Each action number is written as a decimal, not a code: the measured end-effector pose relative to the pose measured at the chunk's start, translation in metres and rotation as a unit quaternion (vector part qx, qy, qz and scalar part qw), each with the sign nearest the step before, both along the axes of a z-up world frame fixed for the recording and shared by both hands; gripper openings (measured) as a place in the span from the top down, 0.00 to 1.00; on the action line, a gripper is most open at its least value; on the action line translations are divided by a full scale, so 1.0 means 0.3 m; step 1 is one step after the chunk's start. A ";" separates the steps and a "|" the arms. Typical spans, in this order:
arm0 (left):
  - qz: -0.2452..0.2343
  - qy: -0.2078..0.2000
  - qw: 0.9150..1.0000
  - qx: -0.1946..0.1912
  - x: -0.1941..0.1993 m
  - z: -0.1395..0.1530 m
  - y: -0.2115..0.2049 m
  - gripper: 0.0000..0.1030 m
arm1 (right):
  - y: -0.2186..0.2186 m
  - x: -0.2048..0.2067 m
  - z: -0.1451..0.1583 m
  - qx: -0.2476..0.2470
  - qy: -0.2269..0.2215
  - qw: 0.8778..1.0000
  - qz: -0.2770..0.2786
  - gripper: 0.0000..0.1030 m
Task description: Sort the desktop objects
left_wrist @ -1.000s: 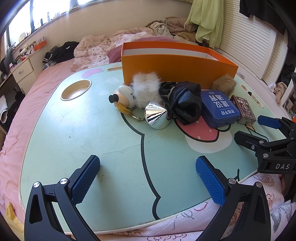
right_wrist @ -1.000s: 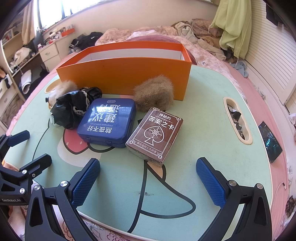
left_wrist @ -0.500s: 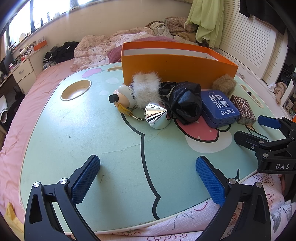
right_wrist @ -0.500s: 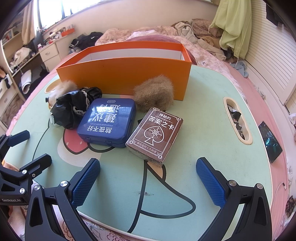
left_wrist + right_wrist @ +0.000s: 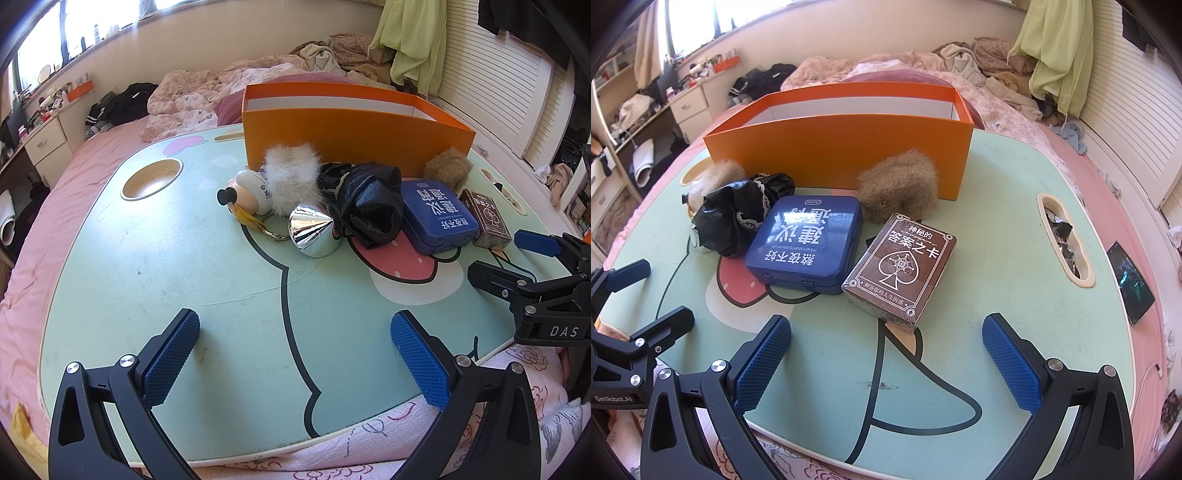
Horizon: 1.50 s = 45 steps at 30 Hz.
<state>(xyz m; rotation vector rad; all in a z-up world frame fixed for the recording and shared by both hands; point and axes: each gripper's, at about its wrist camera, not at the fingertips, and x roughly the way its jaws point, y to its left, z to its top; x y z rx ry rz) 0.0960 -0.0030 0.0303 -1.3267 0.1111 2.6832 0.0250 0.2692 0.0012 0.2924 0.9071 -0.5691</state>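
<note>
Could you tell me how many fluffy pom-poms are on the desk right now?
2. A white pom-pom sits against the left end of the orange box, beside the figure keychain. A brown pom-pom sits at the box's right end, behind the card box. Others may be hidden.

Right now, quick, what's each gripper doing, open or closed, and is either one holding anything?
Left gripper: open, holding nothing, above bare table.
Right gripper: open, holding nothing, just short of the brown card box.
</note>
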 end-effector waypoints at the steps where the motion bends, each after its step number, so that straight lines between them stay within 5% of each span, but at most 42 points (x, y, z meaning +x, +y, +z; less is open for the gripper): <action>1: 0.000 0.000 1.000 0.000 0.000 0.000 0.000 0.00 | 0.000 0.000 0.000 0.000 0.000 1.000 -0.001 0.00; 12: 0.000 0.000 1.000 0.001 -0.002 -0.006 0.005 0.00 | -0.016 -0.021 0.017 0.014 -0.024 1.000 -0.005 0.00; 17: 0.000 0.000 1.000 0.002 -0.004 -0.001 0.011 0.00 | -0.047 -0.054 0.173 -0.010 -0.097 0.995 -0.031 0.00; 21: 0.001 0.000 1.000 0.002 -0.003 -0.002 0.011 0.00 | -0.141 0.077 0.302 0.046 -0.110 0.993 -0.024 0.00; 26: 0.001 0.001 1.000 0.002 -0.005 0.000 0.010 0.00 | -0.260 0.352 0.300 0.124 -0.047 0.991 -0.009 0.06; 30: 0.000 0.003 1.000 0.004 -0.002 0.002 0.007 0.00 | -0.332 0.530 0.181 0.207 0.029 0.978 -0.003 0.31; 34: 0.000 0.005 1.000 0.006 0.000 0.002 0.006 0.00 | -0.347 0.597 0.093 0.258 0.061 0.964 -0.007 0.33; 45: 0.000 0.007 1.000 0.007 -0.004 -0.001 0.003 0.00 | -0.308 0.650 0.075 0.181 0.119 0.976 -0.022 0.33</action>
